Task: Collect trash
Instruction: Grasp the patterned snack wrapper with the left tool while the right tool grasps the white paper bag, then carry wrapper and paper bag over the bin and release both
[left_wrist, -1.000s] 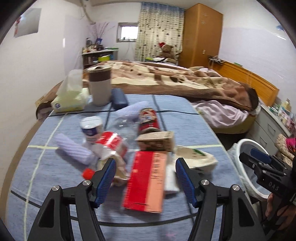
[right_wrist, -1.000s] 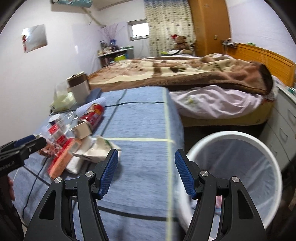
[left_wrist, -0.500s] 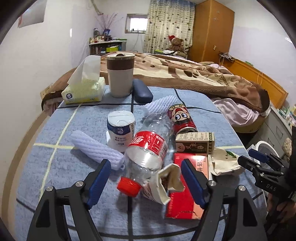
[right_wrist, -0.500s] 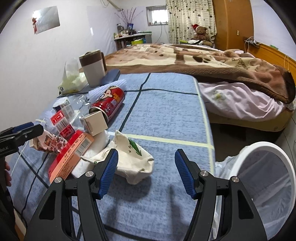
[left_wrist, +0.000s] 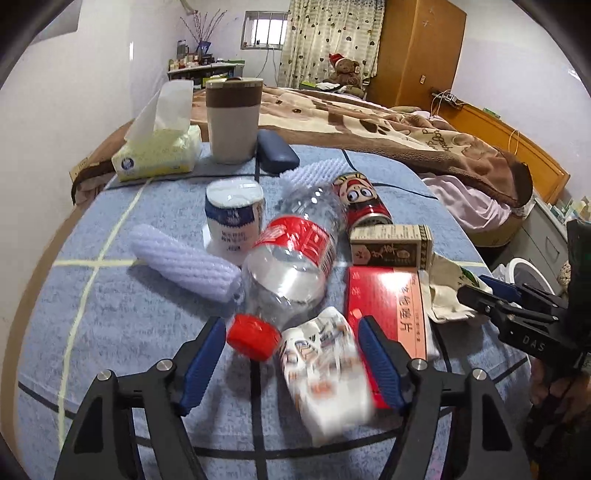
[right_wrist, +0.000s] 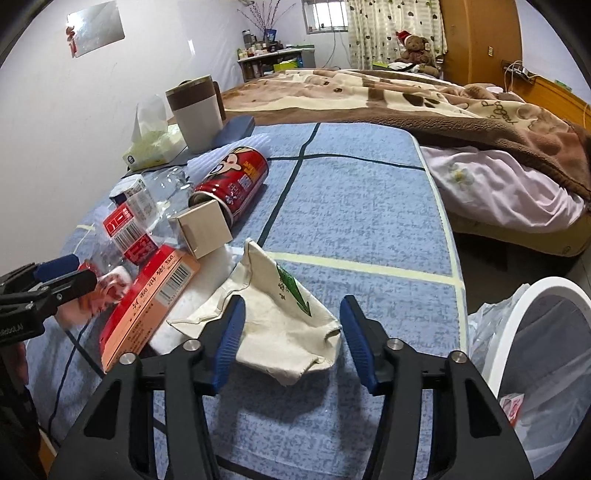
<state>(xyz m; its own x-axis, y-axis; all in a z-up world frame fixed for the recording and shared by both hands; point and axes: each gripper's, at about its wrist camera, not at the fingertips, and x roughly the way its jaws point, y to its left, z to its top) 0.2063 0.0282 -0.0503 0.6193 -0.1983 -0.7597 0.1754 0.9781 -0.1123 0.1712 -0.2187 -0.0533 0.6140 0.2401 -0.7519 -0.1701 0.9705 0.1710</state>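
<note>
Trash lies on the blue cloth: a clear bottle (left_wrist: 295, 254) with a red cap, a crumpled snack wrapper (left_wrist: 325, 373), a red flat box (left_wrist: 384, 299), a small tan box (left_wrist: 391, 245), a red can (left_wrist: 360, 201), and a cream paper bag (right_wrist: 284, 314). My left gripper (left_wrist: 291, 360) is open, its jaws on either side of the bottle cap and the wrapper. My right gripper (right_wrist: 290, 338) is open around the cream paper bag. A white lined trash bin (right_wrist: 532, 354) stands to the right of the table.
A tissue pack (left_wrist: 155, 155), a lidded mug (left_wrist: 232, 118), a dark glasses case (left_wrist: 277, 151), a yogurt cup (left_wrist: 234, 218) and a white foam sleeve (left_wrist: 184, 262) sit on the table. A bed (right_wrist: 443, 107) lies beyond.
Both grippers moved forward and down. The left now straddles the bottle cap and wrapper; the right now straddles the cream paper bag.
</note>
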